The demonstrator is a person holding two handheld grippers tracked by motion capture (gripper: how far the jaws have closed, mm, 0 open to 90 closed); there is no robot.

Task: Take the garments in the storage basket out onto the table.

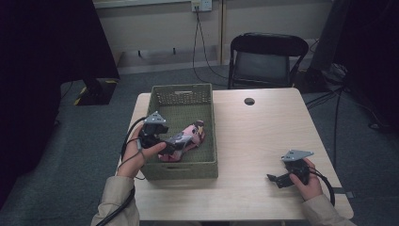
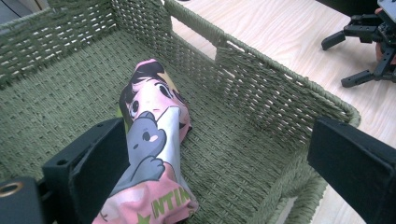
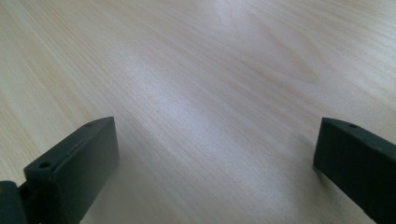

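While left claw [image 2: 205, 172] hangs wide apart inside green woven basket [image 1: 207, 162], printed pink pouch [image 2: 154, 163] lies on basket floor, touching one jaw. Step judged: placing or picking pouch, cannot tell which. Next: lift claw straight up past rim. Right claw [image 3: 210, 163] spread, low over bare desk [image 1: 254, 136].

Left hand-held gripper [image 1: 175, 143] over pink pouch [image 1: 188, 138] in basket [image 1: 207, 127].

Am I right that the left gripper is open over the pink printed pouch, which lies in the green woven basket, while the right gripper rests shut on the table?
Not quite: the right gripper is open, as the right gripper view shows; the rest holds.
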